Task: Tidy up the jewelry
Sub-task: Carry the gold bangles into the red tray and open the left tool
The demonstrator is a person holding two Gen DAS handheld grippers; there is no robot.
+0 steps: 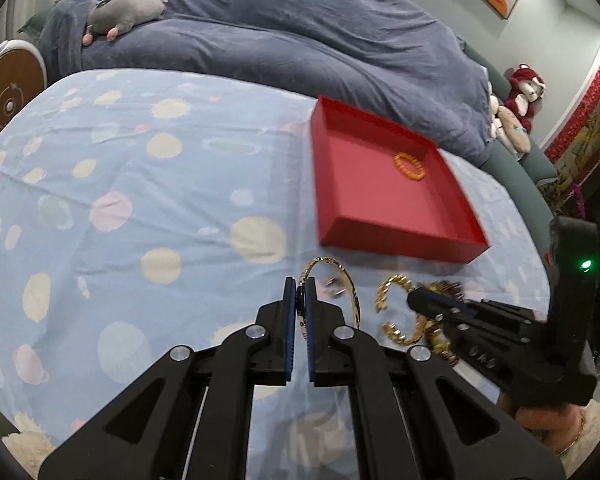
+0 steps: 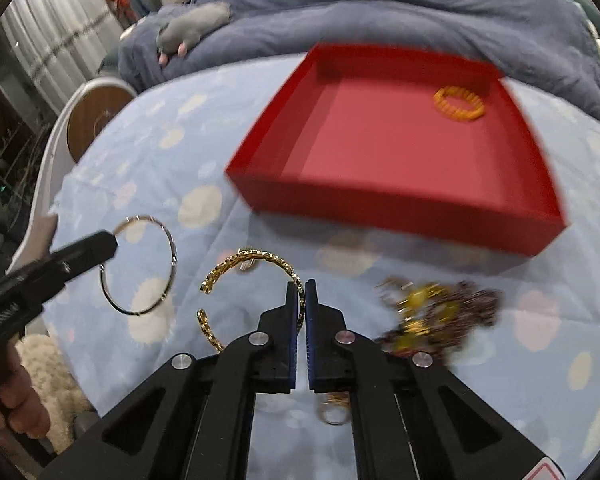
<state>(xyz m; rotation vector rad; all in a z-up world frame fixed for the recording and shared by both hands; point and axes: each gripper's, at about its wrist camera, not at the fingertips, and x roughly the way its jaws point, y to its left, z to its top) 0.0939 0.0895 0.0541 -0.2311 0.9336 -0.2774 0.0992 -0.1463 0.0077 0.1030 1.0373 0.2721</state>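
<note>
A red tray (image 1: 400, 236) (image 2: 400, 208) lies on the dotted blue sheet with an orange bead bracelet (image 1: 410, 165) (image 2: 459, 103) inside. My left gripper (image 1: 301, 286) is shut on a thin gold bangle (image 1: 350, 280), seen as a silvery ring (image 2: 171, 248) in the right wrist view, held off the sheet. My right gripper (image 2: 301, 286) is shut on a gold chain cuff bracelet (image 2: 256, 258) (image 1: 392, 286). A tangled pile of gold and dark bead jewelry (image 2: 440, 312) lies right of the right gripper.
A small ring (image 2: 332, 414) lies under the right gripper. A dark blue duvet (image 1: 300, 40) with a grey plush toy (image 1: 128, 10) lies behind the tray. A round white and wood stool (image 1: 8, 92) stands at the left. A white fluffy rug (image 2: 48, 368) shows below.
</note>
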